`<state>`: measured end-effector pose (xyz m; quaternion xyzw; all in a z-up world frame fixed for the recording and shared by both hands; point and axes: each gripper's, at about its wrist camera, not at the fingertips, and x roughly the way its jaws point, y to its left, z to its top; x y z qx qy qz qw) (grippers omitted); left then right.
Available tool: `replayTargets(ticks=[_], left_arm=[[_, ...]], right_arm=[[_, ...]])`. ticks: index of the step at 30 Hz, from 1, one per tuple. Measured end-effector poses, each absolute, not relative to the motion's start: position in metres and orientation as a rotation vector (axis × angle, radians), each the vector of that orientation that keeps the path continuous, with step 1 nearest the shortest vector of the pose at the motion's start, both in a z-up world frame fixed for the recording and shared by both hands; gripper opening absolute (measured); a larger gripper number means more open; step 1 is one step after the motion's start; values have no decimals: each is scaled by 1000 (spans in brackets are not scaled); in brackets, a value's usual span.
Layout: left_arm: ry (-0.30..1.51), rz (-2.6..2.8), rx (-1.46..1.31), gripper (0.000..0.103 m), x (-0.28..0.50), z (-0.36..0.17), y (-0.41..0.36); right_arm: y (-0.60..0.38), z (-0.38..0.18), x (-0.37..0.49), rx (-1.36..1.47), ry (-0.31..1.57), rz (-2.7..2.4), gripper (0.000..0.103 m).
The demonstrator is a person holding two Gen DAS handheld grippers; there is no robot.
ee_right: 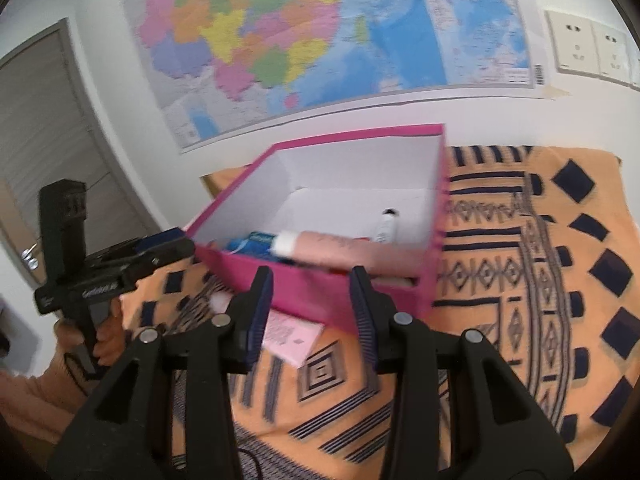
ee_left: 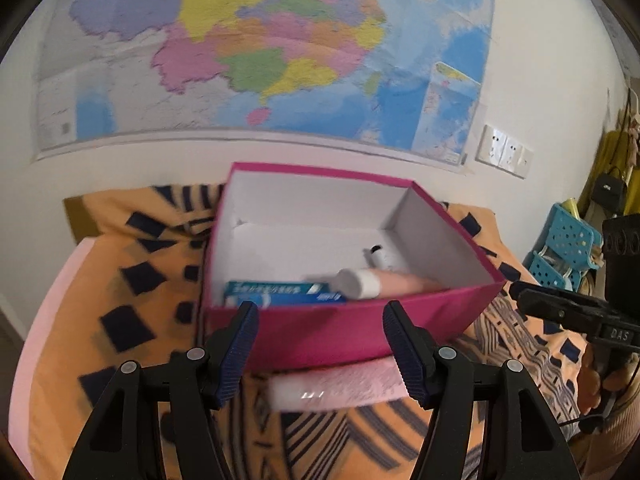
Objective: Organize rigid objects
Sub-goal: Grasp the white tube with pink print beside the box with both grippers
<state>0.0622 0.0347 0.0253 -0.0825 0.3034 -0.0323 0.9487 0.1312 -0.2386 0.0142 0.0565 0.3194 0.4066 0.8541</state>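
A magenta open box (ee_left: 344,330) with a white inside stands on the orange patterned cloth. In it lie a blue carton (ee_left: 280,293), a pink tube with a white cap (ee_left: 384,283) and a small white tube with a black tip (ee_left: 376,255). My left gripper (ee_left: 320,320) is open and empty just before the box's near wall. The box shows in the right wrist view (ee_right: 320,292) with the pink tube (ee_right: 332,250), blue carton (ee_right: 252,244) and small white tube (ee_right: 385,227). My right gripper (ee_right: 312,292) is open and empty before the box's near wall.
A pink flat packet (ee_left: 336,390) lies under the box's front, also in the right wrist view (ee_right: 290,338). A map (ee_left: 260,52) hangs on the wall behind. Blue perforated baskets (ee_left: 560,248) stand at right. A door (ee_right: 44,140) is at left.
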Motion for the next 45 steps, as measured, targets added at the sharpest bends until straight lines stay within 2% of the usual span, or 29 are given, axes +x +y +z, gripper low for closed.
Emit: replayTargets(ticks=[2,17,23,38,45], left_arm=[[634,-47,-171,66,55,18,41],[803,-45,-197,66,61,-44,43],[824,-59,-192,64,73,-49,38],[856,-96,-188,53,84,-55,29],[859,-93,-186,53,82,-55,28]], right_arm=[[-232,7,125,122,692,882,48],[-194,-65,134,137,906,857,48],[-185,-73,143,152,928,835,48],[-166,-86,151,158,955,822,48],[-164,-87,150,149,958,831,49]])
